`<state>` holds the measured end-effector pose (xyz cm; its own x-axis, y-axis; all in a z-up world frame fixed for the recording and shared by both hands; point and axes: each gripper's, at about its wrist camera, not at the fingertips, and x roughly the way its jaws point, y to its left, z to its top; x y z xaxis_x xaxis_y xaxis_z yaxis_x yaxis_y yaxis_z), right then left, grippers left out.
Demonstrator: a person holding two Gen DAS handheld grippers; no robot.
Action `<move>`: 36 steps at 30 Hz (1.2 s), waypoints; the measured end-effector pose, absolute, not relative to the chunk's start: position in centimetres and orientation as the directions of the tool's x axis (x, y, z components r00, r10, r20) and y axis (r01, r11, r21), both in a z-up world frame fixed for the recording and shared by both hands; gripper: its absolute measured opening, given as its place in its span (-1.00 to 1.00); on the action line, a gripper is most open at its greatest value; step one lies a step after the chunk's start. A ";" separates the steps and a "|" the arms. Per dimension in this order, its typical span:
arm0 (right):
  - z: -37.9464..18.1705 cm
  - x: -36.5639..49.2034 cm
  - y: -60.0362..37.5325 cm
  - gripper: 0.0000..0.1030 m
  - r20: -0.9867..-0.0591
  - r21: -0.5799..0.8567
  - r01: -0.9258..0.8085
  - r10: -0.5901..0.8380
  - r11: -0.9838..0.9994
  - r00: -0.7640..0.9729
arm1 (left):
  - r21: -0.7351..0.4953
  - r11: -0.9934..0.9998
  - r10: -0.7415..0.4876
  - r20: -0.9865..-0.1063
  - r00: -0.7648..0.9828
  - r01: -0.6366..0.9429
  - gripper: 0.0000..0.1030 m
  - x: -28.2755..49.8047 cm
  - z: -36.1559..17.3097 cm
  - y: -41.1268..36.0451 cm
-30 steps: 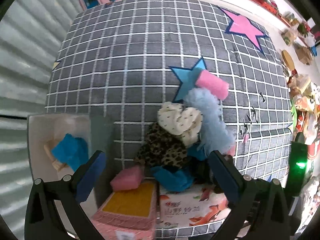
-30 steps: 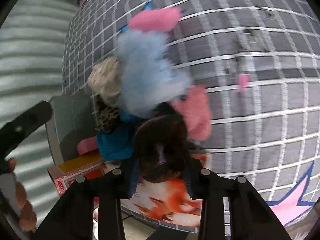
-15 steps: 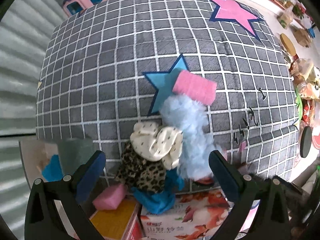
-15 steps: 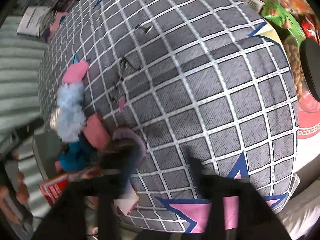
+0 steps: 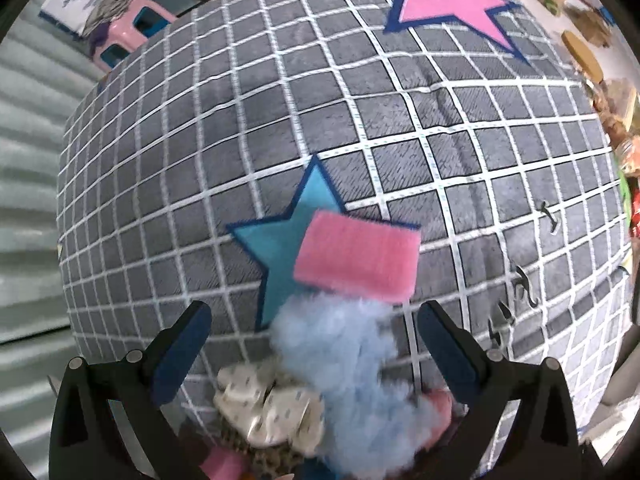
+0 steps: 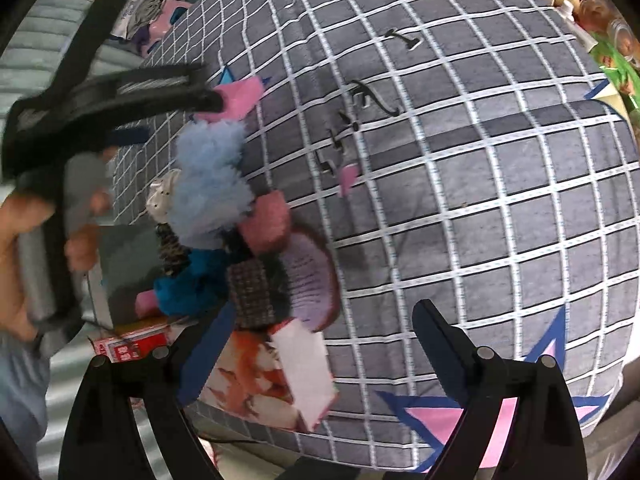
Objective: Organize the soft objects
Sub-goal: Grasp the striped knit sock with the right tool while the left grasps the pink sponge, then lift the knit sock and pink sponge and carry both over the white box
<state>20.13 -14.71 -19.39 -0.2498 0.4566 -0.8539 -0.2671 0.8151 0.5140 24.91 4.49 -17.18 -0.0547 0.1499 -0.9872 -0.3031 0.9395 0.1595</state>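
Observation:
A pile of soft items lies at the near edge of a grey checked blanket. In the left wrist view, a pink folded cloth sits on a blue star, with a light blue fluffy piece and a cream dotted scrunchie below it. My left gripper hangs open above them, straddling the fluffy piece and touching nothing. In the right wrist view, my right gripper is open and empty. A mauve knitted item lies just beyond it, beside a tweed piece and a teal one.
A tissue box with an orange print and a red box stand against the blanket's near edge, next to a grey bin. A pink stool is beyond the far corner. Packets and clutter line the floor at right.
My right gripper has opened, let go of the dark mauve item and drawn back from the pile. My left gripper has come down and forward over the pink cloth and blue fluffy piece.

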 end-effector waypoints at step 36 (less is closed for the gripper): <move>-19.0 21.3 -14.6 0.09 -0.881 0.472 -0.310 0.435 0.825 -0.184 | 0.110 0.970 0.126 -0.990 0.063 -0.217 0.44 28.6 -16.3 -1.0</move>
